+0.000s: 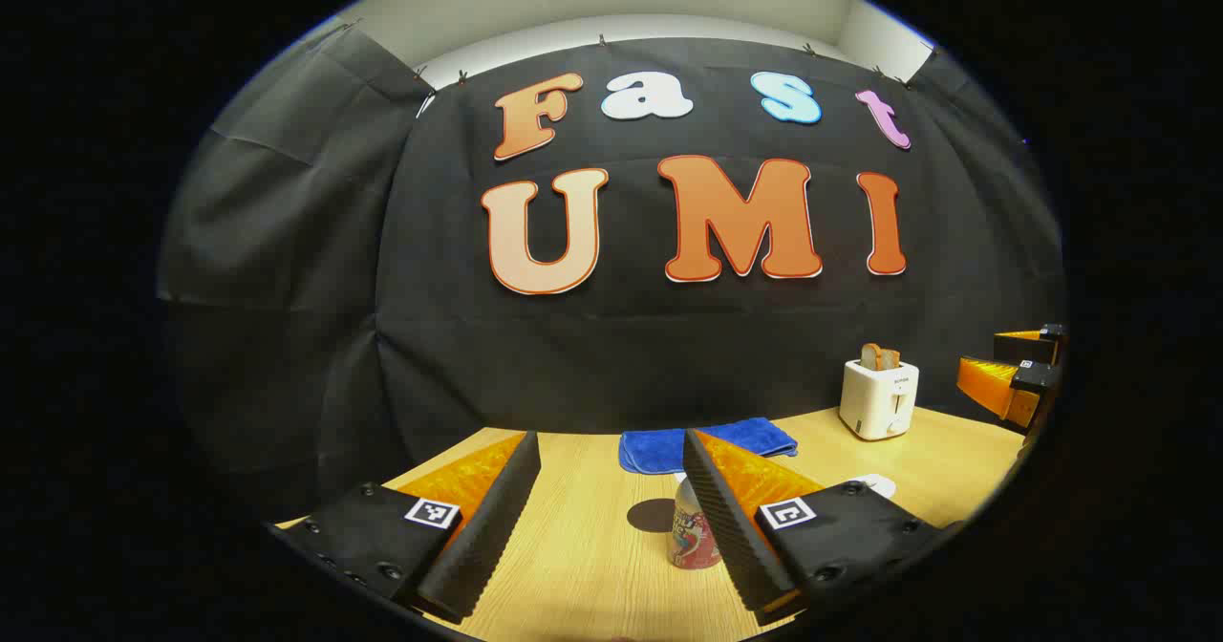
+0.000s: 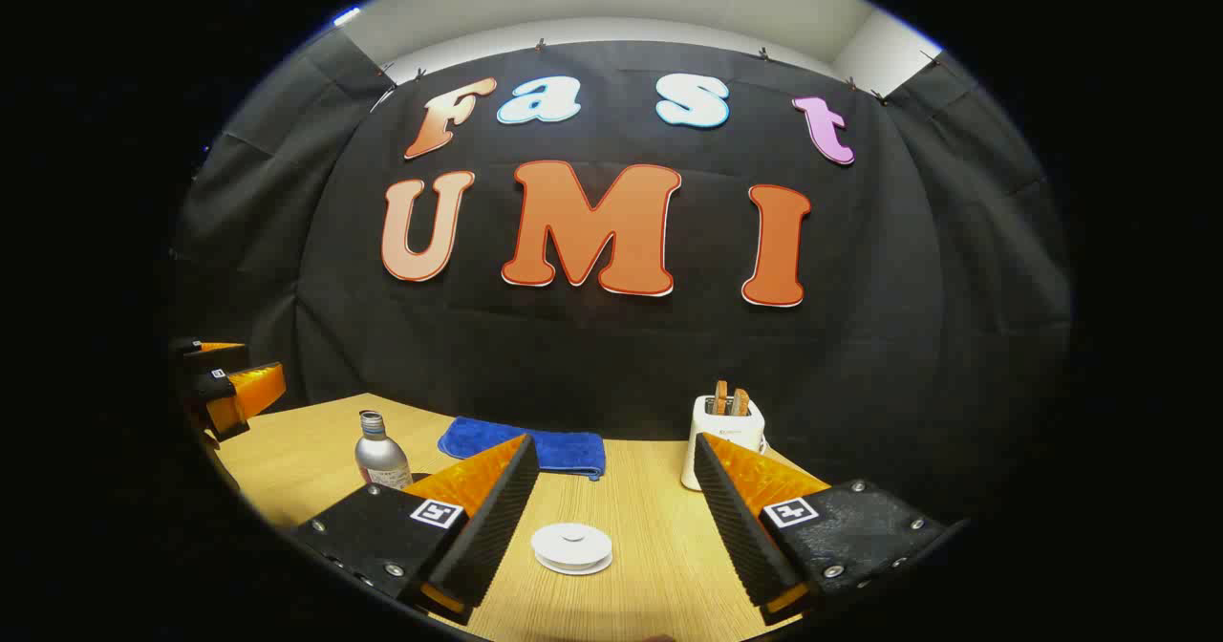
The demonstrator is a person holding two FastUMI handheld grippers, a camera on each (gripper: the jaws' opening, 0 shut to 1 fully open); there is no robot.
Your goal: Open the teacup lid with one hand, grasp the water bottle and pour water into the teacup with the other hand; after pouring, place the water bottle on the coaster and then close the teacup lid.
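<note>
A silver water bottle with a coloured label stands upright on the wooden table. It is just inside the right finger of my open left gripper, which partly hides it. The same bottle shows at the left in the right gripper view. A low white teacup with its lid on sits between and beyond the fingers of my open right gripper, untouched. Its white rim peeks out behind my left gripper's right finger. A dark round patch lies beside the bottle; coaster or shadow, I cannot tell.
A folded blue towel lies at the back of the table against the black cloth. A white toaster with bread slices stands at the back right. The other gripper shows far off at each view's edge: right one, left one.
</note>
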